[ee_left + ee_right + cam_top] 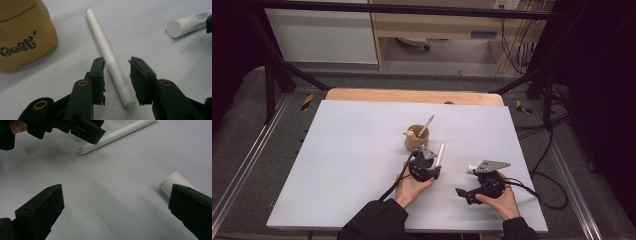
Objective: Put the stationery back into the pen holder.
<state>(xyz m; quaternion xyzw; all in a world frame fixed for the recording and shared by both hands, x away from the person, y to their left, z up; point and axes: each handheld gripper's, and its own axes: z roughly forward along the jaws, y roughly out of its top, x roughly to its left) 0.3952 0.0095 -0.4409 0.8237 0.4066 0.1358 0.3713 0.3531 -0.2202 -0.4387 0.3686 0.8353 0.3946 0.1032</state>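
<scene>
A tan cup stands near the middle of the pale grey table, with a grey pen leaning out of it and some small light thing at its rim; in the left gripper view the cup's side bears dark curly lettering and sits up and to the left of the jaws, close to the work but not across it; a short white tube lies off to the right on the table, its flat round end turned toward the camera, and the same tube shows just beside one jaw in the right gripper view; nothing lies over the white pen itself; the left gripper is set down astride the pen's lower part, its jaws narrowed but with a sliver of table visible on either side of the barrel, so the pads are not yet pressing on it; the right gripper rests low over bare table with its jaws spread wide and nothing between them; the white pen is a long, slim, plain stick, lying flat on the table just in front of the cup, its pale greenish end nearest the left hand and its far end pointing away past the cup.
</scene>
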